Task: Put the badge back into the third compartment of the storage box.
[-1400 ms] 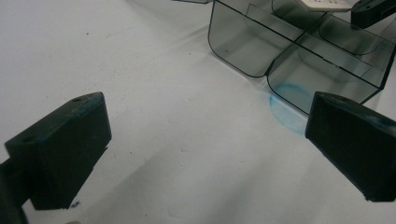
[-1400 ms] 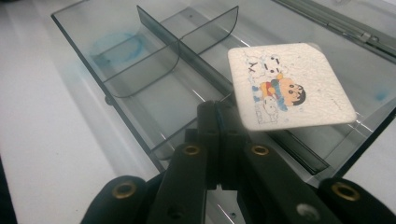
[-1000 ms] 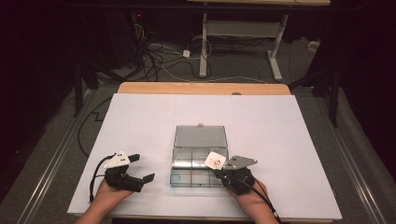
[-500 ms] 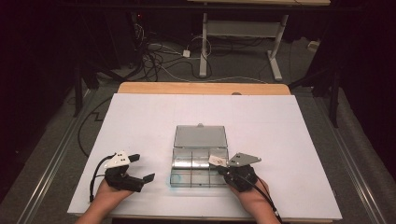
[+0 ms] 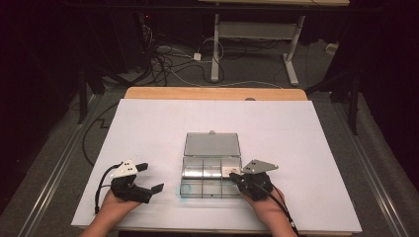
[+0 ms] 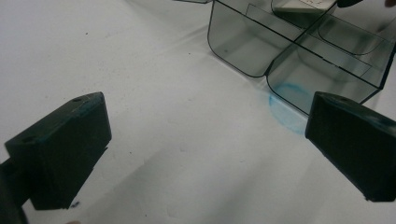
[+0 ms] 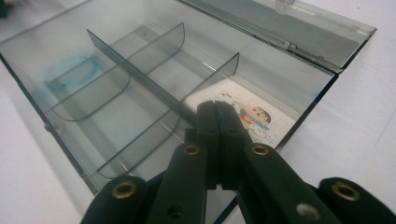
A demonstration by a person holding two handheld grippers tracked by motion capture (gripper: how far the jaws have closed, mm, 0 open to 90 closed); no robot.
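Note:
A clear plastic compartment box (image 5: 210, 183) lies at the middle of the white table with its lid (image 5: 212, 144) folded open at the back. A small white picture card (image 5: 230, 171) rests in the box's back right compartment. In the right gripper view the card (image 7: 261, 119) shows a cartoon figure. My right gripper (image 5: 231, 176) reaches into that compartment from the right, and its tips (image 7: 217, 108) are shut on the card's near edge. My left gripper (image 5: 150, 177) rests on the table left of the box. Its jaws (image 6: 205, 140) stand wide open and hold nothing.
The box's front left corner (image 6: 289, 56) stands just ahead of the left jaws, with a blue ring mark (image 6: 285, 105) under it. The other compartments (image 7: 116, 93) hold nothing. White table surface (image 5: 163, 128) spreads all around; cables (image 5: 168, 64) and a desk frame lie beyond the far edge.
The right gripper has brought the card down from a tilted position above the box into the back right compartment. The left gripper has stayed where it was.

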